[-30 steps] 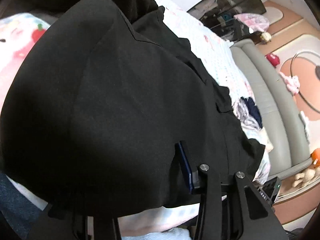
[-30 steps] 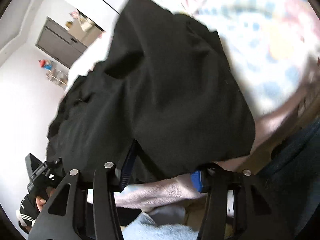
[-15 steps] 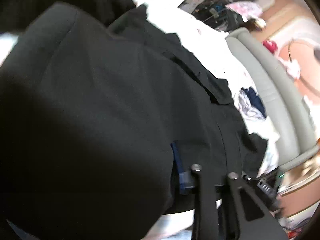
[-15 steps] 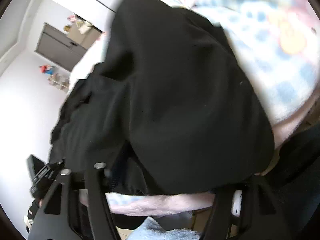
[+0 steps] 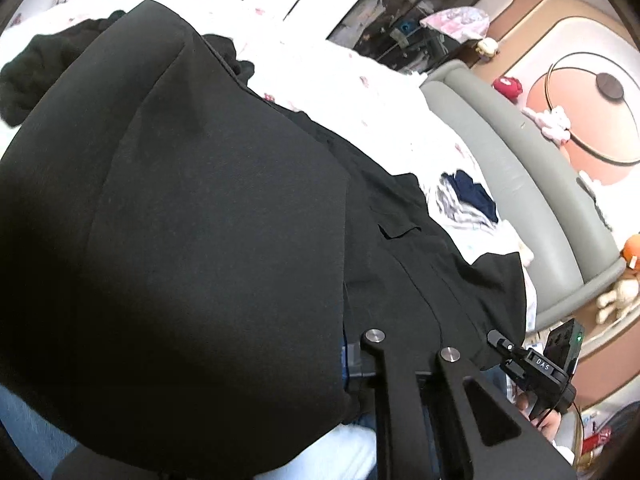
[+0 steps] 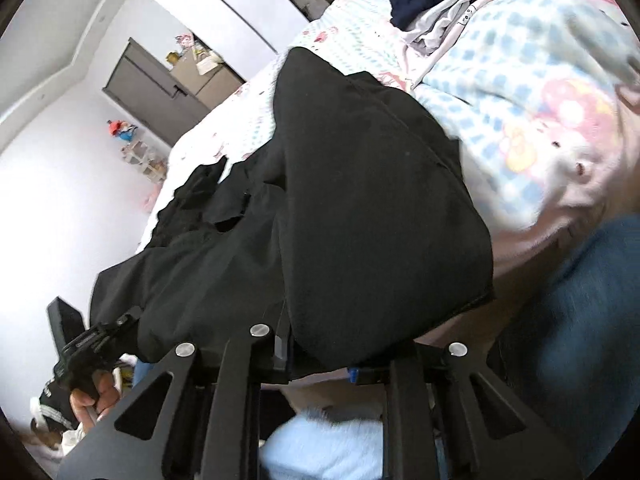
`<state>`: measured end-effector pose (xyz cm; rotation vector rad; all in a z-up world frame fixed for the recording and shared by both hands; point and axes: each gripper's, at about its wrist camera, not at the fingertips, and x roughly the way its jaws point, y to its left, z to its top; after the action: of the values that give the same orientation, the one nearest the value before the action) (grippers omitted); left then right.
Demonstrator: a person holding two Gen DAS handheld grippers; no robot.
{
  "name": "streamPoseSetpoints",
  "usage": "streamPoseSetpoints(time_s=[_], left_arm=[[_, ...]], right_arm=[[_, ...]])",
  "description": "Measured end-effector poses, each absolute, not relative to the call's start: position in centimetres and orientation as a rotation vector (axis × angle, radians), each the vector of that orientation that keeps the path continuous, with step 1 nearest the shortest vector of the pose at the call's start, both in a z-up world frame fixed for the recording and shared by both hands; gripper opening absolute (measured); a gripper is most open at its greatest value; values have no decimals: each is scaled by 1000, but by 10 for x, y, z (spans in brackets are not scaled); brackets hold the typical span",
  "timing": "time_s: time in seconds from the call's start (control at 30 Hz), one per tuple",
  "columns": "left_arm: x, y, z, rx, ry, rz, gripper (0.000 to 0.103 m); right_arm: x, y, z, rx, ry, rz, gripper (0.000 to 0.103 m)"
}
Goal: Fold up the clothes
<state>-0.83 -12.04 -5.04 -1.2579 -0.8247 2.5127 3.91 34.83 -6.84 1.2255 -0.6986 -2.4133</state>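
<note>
A large black garment point(image 5: 208, 216) lies across the patterned bed and drapes over both grippers. In the left wrist view it covers my left gripper point(image 5: 280, 360); only the right finger point(image 5: 346, 354) with its blue pad shows at the cloth's edge. In the right wrist view the same black garment point(image 6: 360, 208) hangs over my right gripper point(image 6: 316, 364), whose jaws stand wide apart with the cloth's hem draped between them. The other hand-held gripper point(image 6: 88, 352) shows at the lower left, at the garment's far end.
The bed has a white and blue checked cartoon sheet point(image 6: 520, 92). A small pile of navy and white clothes point(image 5: 468, 200) lies on it. A grey padded bed frame point(image 5: 520, 184) runs along the right. A dark cabinet point(image 5: 400, 20) stands beyond. Blue jeans point(image 6: 580, 320) are close by.
Both grippers have pulled back and up with the garment; more bed and room show around it. The cloth's fold has shifted further over the left gripper.
</note>
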Motion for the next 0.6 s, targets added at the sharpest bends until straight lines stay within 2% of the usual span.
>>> streamPoseSetpoints(time_s=[0.07,0.17,0.23,0.3,0.4,0.57,0.6], left_arm=[[-11,-125,-68,-1339,-877,2453,18],[-17,-132,-93,-1444,-989,2328,29],[-18,-130,-90,-1439,-946,2308,39],[-21,-122,-79,-1423,-858,2296,45],[-30,-121,-56,-1378,-800,2269,45],[-85,-131,-17,-1275,-776,2249,45],[-110,-128,-9,-1255,-764,2244,49]], right_arm=[[49,349,-74,1260,-655,-2405,17],[34,339,-94,1365,-664,-2332,20],[23,327,-96,1392,-622,-2310,20],[18,319,-92,1397,-561,-2303,26],[24,329,-81,1357,-518,-2304,26],[2,366,-39,1193,-638,-2290,26],[-17,363,-30,1166,-636,-2290,27]])
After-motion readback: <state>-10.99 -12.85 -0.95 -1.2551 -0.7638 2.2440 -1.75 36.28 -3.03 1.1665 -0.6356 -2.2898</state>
